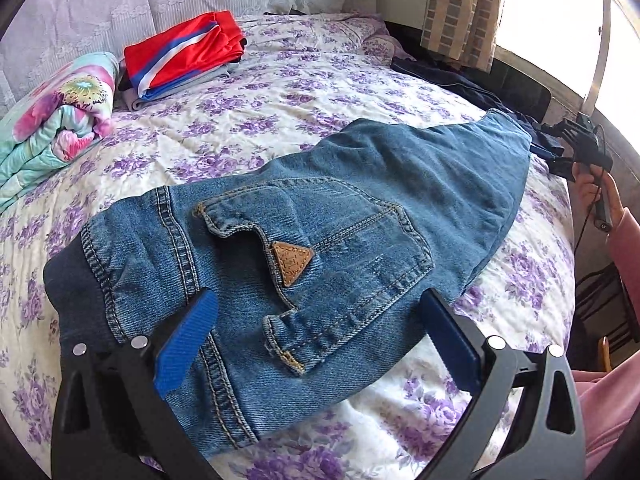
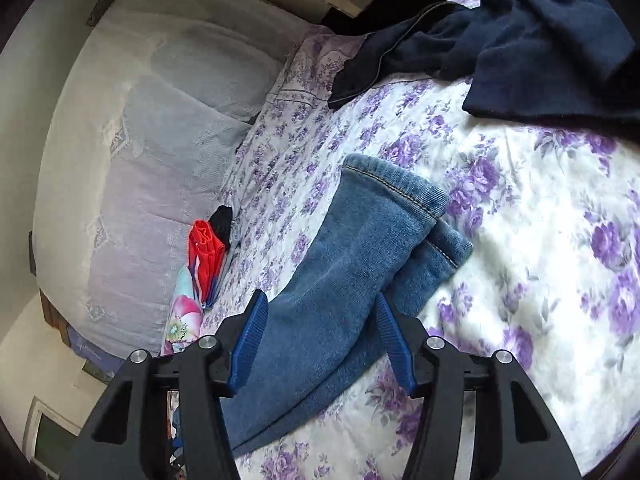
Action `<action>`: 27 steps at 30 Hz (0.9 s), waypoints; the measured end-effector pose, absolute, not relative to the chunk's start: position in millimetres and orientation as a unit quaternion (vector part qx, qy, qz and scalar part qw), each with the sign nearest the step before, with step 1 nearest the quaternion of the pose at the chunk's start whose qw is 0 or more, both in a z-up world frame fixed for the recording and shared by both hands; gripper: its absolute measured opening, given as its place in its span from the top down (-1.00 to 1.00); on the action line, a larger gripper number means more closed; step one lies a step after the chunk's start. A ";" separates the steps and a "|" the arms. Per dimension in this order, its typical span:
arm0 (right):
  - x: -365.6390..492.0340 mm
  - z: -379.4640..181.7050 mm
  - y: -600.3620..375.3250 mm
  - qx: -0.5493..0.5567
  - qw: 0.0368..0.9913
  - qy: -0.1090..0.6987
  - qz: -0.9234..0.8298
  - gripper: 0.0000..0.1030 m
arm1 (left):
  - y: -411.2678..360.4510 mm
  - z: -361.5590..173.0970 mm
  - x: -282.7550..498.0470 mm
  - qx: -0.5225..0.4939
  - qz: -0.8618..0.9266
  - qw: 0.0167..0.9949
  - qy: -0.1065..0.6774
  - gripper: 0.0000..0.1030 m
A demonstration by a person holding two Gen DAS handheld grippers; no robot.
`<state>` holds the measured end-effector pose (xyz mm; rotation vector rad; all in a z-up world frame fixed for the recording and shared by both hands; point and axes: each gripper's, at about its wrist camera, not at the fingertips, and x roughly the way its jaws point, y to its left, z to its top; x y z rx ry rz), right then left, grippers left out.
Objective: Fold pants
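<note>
Blue denim jeans (image 1: 320, 216) lie flat across mid-bed on purple-floral bedspread (image 1: 280, 92). Bare bedspread open between jeans and headboard side. Obstacles: folded red-white-blue garment stack (image 1: 180, 60) and rolled floral quilt (image 1: 52, 120) at far left; crumpled dark navy garment (image 2: 520, 40) near leg hems (image 2: 400, 200). Near bed edge beside waistband clear.

Your jeans (image 1: 360, 200) are faded blue with a tan patch (image 1: 292, 261), on a white bedspread (image 1: 280, 92) with purple flowers; red striped garment (image 1: 184, 52), navy clothes (image 2: 520, 40), blue pads (image 1: 188, 348)
</note>
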<state>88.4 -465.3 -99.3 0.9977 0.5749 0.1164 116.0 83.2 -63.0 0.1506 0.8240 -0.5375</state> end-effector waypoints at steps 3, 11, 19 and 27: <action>113.1 -112.0 -475.4 0.491 0.820 0.292 0.035 -0.05 | 78.5 -65.3 113.1 0.087 -0.246 0.882 0.391 -0.91; 116.1 -66.9 -473.6 0.437 0.862 0.249 0.068 0.84 | 75.9 -67.2 107.9 0.094 -0.231 0.886 0.390 -0.91; 94.0 -101.2 -483.7 0.438 0.845 0.308 0.009 0.17 | 84.9 -55.7 95.6 0.092 -0.224 0.884 0.399 -0.91; 62.2 0.9 -361.3 0.244 0.938 0.237 0.072 0.16 | 98.6 3.1 97.8 0.039 -0.217 0.912 0.344 -0.91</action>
